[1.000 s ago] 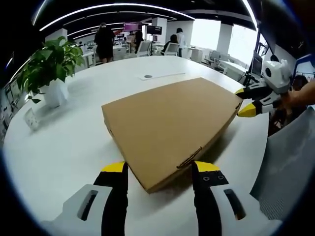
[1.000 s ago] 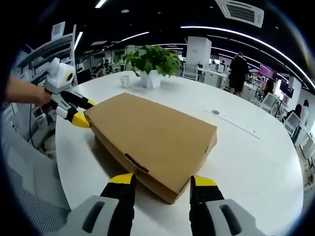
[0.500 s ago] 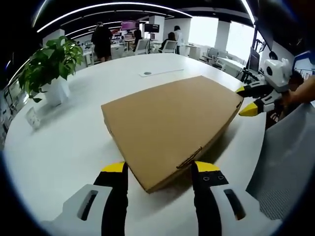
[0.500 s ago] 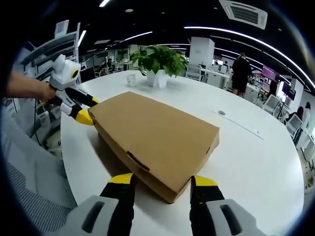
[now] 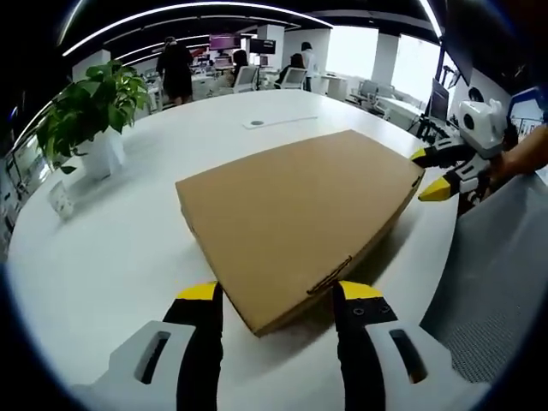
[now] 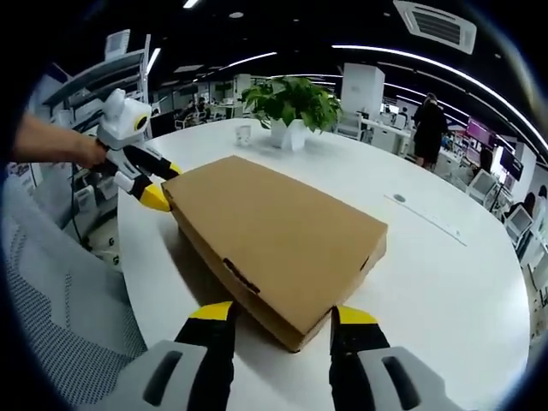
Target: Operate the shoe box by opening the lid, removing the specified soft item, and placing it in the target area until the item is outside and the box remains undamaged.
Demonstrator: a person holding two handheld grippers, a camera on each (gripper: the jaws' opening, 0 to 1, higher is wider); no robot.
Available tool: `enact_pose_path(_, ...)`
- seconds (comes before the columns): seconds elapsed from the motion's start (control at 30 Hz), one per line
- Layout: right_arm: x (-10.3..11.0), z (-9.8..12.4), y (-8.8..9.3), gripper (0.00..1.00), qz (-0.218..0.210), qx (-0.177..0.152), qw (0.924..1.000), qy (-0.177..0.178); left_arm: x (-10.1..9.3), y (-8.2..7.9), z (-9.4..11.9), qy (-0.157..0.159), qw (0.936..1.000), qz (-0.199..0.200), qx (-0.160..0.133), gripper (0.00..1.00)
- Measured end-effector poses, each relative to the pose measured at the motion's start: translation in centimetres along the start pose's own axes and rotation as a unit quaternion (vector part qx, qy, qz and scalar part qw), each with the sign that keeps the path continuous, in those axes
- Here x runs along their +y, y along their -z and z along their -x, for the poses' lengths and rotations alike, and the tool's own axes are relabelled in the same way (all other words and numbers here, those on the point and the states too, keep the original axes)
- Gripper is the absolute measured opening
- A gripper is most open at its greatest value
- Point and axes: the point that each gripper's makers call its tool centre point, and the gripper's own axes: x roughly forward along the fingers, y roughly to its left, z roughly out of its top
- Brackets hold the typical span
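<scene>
A flat brown cardboard shoe box (image 5: 295, 210) lies on the white round table (image 5: 128, 248) with its lid down. My left gripper (image 5: 280, 293) is open, and its yellow-tipped jaws straddle the box's near corner. At the far right corner my right gripper (image 5: 425, 175) is held by a hand, its jaws apart around that corner. In the right gripper view the same box (image 6: 278, 235) lies lid down. My right gripper (image 6: 282, 312) stands open around its near corner. My left gripper (image 6: 163, 184) is at the far left corner. Nothing of the box's contents shows.
A potted plant (image 5: 86, 111) (image 6: 295, 107) and a small cup (image 5: 58, 201) (image 6: 245, 133) stand on the table beyond the box. A grey mesh chair back (image 5: 497, 282) (image 6: 60, 317) is close by the table edge. People stand among desks in the background.
Both views have shifted a little with the hands. The box lies where it was with its lid down, and both grippers stay open at its corners.
</scene>
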Motion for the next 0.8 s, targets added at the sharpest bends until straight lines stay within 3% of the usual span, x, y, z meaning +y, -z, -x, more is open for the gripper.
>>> enact_pose_path(0.3,0.40,0.09,0.01,0.38,0.001,-0.002,1.0000,-0.003,-0.03,0.64,0.61,-0.006,0.9999,0.006,-0.009,0.53)
enact_pose_path(0.4,0.39,0.10,-0.21,0.38,-0.025,-0.006,0.9997,-0.003,0.03,0.67,0.62,-0.007,0.9999,0.007,-0.006,0.53)
enact_pose_path(0.8,0.56,0.25,-0.03,0.36,-0.012,0.002,0.9999,-0.003,0.16,0.73,0.62,-0.006,1.0000,0.005,0.000,0.53)
